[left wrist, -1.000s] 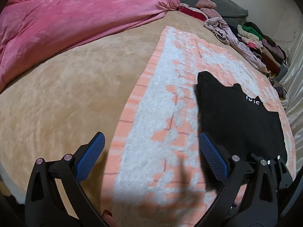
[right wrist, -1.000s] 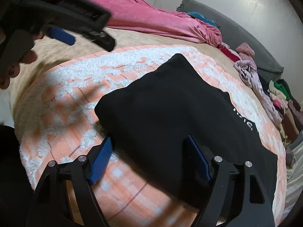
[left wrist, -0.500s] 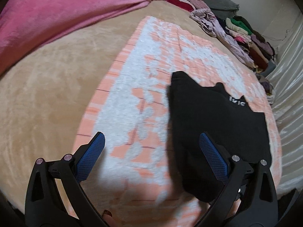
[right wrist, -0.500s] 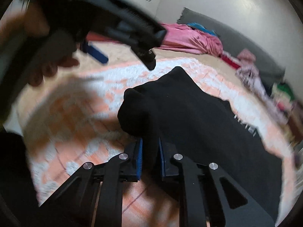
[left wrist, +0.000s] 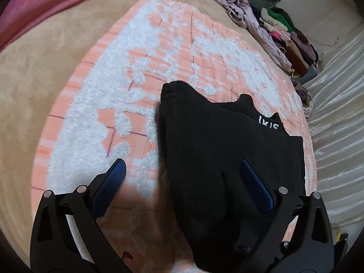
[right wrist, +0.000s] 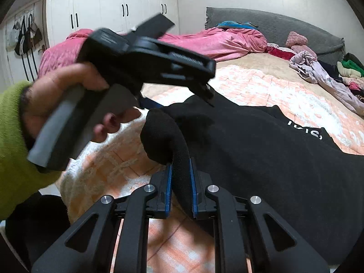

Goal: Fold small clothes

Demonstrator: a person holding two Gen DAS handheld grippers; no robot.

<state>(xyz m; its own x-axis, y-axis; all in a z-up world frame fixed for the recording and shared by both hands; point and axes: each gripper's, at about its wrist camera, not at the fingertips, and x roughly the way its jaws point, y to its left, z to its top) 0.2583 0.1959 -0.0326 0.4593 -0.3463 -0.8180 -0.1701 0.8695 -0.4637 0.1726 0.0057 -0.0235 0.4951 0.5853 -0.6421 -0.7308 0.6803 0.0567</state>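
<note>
A black garment [left wrist: 227,147] with white lettering lies on an orange-and-white fuzzy blanket [left wrist: 159,56]. My right gripper [right wrist: 179,182] is shut on a rolled fold of the garment's [right wrist: 261,147] near edge, which is lifted a little. My left gripper [left wrist: 182,166] is open and hangs over the garment's left side, one pad [left wrist: 113,179] above the blanket and the other pad [left wrist: 257,186] above the black cloth. In the right wrist view a hand [right wrist: 56,104] in a lime sleeve holds the left gripper just above the garment's far corner.
A pink duvet [left wrist: 56,4] is bunched along the far left of the beige bed cover [left wrist: 45,68]. A pile of mixed clothes [left wrist: 284,34] lines the right edge by the grey headboard [right wrist: 273,27]. White wardrobe doors [right wrist: 113,6] stand behind.
My right gripper shut on the garment's near edge and raised it. The left gripper swung right and tipped downward, from beside the garment to over it.
</note>
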